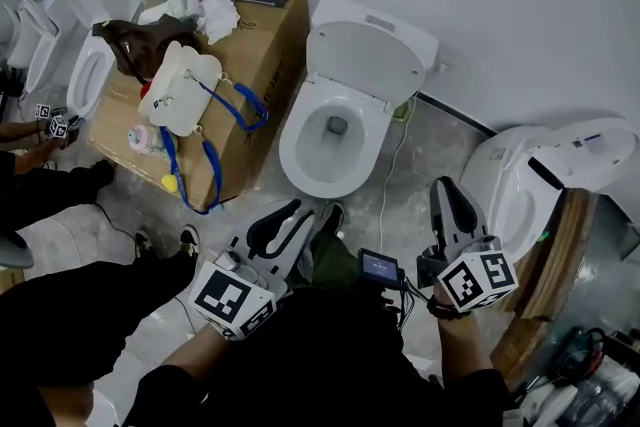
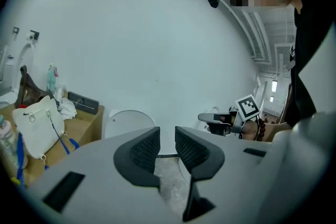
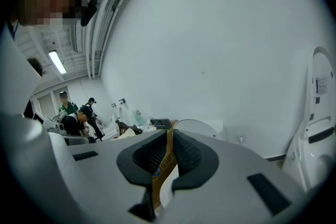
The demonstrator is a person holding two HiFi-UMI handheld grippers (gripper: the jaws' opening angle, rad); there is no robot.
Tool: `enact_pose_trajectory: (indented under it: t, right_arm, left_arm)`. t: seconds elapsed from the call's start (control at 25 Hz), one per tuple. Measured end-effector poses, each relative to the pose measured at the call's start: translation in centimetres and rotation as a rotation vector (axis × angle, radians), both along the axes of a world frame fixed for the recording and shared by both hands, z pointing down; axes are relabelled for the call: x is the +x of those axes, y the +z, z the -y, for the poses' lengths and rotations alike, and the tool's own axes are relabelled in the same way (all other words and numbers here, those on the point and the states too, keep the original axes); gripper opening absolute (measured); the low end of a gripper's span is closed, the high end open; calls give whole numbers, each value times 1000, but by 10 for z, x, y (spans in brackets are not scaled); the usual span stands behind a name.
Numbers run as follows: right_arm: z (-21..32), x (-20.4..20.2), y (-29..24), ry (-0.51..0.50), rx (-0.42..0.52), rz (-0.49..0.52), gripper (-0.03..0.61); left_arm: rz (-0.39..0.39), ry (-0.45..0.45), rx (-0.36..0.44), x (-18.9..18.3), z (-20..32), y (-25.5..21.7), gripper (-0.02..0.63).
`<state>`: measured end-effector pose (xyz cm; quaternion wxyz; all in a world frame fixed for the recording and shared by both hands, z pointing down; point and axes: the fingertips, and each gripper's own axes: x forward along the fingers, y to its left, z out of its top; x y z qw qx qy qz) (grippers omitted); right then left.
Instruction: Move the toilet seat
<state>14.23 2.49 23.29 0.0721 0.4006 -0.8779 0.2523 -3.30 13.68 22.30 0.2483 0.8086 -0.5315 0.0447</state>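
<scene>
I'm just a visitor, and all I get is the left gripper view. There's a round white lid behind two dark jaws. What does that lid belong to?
Observer: A toilet. The head view shows its lid raised and the bowl open, just ahead of the left gripper.
Operator: Is it the only toilet here?
Observer: No. A second toilet stands further right, beside the right gripper.
Operator: Is that other gripper open like this one?
Observer: No. The right gripper view shows its jaws together.
</scene>
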Motion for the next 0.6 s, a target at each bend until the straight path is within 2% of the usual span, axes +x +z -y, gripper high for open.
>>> enact_pose_trajectory:
  t: [0.24,0.4,0.6]
  right_arm:
    - [67,31,24,24,87,-86,55]
    - [99,39,47,32,82,-62,55]
    - [128,38,82,46,25,-63,55]
  left_arm:
    - [52,-45,-41,-11,31,22,98]
    - [84,-79,-75,-23,51,45,98]
    - [103,-101,-157,-41,68,92,98]
